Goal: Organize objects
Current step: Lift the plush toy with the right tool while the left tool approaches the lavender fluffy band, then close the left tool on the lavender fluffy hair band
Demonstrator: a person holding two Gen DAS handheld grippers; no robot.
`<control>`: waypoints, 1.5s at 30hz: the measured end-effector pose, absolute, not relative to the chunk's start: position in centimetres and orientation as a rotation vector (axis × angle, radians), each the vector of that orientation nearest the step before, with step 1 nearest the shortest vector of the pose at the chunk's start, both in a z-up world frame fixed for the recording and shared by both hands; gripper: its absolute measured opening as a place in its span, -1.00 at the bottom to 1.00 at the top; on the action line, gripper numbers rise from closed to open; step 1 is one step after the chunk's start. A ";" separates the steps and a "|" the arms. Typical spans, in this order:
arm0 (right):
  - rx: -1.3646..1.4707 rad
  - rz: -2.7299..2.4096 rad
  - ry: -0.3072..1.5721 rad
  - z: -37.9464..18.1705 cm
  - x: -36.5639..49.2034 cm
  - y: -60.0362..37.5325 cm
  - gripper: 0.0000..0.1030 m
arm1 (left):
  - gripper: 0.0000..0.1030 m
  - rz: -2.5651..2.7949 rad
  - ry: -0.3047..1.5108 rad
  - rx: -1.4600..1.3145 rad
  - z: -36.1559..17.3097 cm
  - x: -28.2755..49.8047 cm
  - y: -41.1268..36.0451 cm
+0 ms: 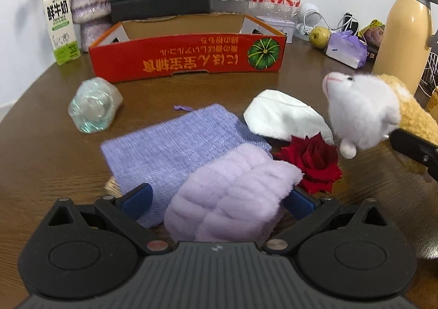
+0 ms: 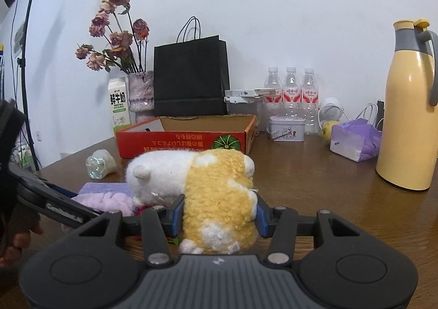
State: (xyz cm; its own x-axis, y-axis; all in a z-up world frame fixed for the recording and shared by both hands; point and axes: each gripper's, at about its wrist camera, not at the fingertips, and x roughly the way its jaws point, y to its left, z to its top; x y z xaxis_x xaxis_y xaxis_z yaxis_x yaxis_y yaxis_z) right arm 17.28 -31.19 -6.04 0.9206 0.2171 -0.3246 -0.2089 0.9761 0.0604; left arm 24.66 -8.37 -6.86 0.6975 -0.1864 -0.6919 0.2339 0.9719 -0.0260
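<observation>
Right gripper (image 2: pixel 220 217) clamps the plush toy (image 2: pixel 219 199) by its yellow body, raised above the table (image 2: pixel 314 185). Left gripper (image 1: pixel 219 196) stands wide around the fluffy lilac cloth (image 1: pixel 227 199); can't tell if pads touch. Red cardboard box (image 1: pixel 186 58) behind, then purple pouch (image 1: pixel 169 144), white cap (image 1: pixel 284 117), red rose (image 1: pixel 312 161).

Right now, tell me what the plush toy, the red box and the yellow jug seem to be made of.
Plush toy: soft fabric, white fuzzy pile and curly yellow fleece, matte.
Red box: cardboard, likely; printed red outside, plain brown inside, a ragged top edge.
Yellow jug: smooth hard shell with a soft sheen, plastic or coated metal; the grey collar looks plastic.
</observation>
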 end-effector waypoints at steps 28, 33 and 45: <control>0.052 0.222 0.333 -6.1 17.2 -31.6 -0.06 | 1.00 -0.192 0.703 0.102 -7.6 22.9 -9.4; 0.050 0.220 0.336 -6.0 17.3 -31.6 -0.06 | 0.59 -0.187 0.676 0.104 -7.4 22.1 -9.5; 0.045 0.212 0.333 -6.0 17.3 -31.6 -0.06 | -0.19 -0.168 0.609 0.075 -6.0 19.8 -9.0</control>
State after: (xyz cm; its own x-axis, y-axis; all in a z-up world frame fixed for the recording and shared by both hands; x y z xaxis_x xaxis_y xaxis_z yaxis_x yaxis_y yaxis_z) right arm 17.27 -31.56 -6.03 0.9231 0.2140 -0.3195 -0.1993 0.9768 0.0784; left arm 19.82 -9.03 -6.03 0.8071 -0.1346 -0.5749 0.1787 0.9837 0.0206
